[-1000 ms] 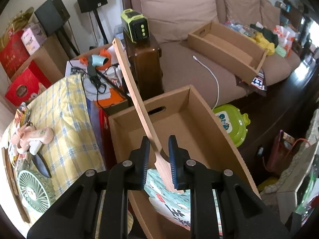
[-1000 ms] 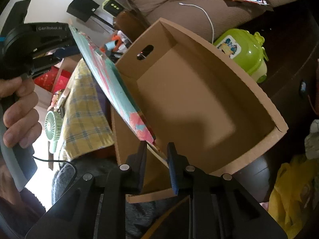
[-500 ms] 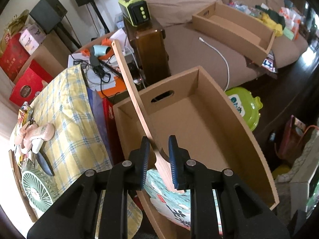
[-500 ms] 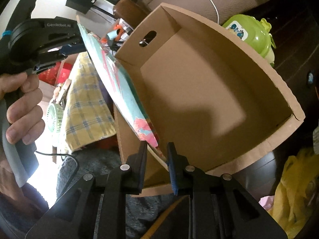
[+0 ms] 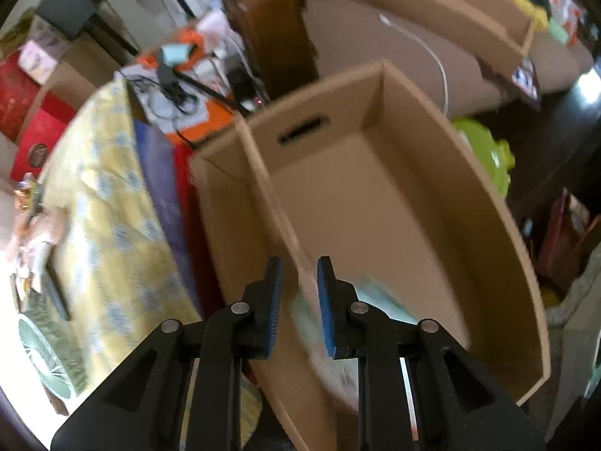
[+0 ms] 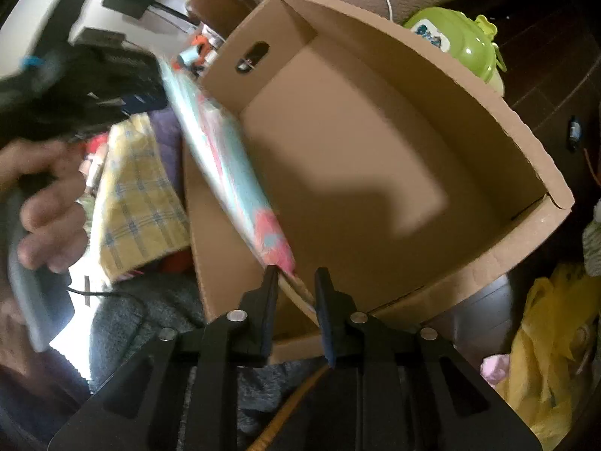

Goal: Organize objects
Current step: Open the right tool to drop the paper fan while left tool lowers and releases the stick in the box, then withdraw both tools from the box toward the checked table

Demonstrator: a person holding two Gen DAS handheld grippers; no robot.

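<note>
A big open cardboard box (image 5: 413, 195) fills the middle of my left view, a hand slot in its far wall. Left of it lies a yellow checked cloth (image 5: 109, 203); a brown sofa (image 5: 375, 30) runs across the top, and a green plastic container (image 5: 484, 158) sits at right on the dark floor.

My left gripper (image 5: 298, 297) has its jaws slightly parted around the blurred wooden handle (image 5: 285, 218) of the fan; I cannot tell whether the pads press it.

In my right view the fan (image 6: 229, 173) slants from upper left down to bottom centre, along the box's left wall. My right gripper (image 6: 296, 300) has narrow jaws around the fan's lower edge; contact is unclear. At far left, my left hand (image 6: 49, 203) grips its tool.
</note>
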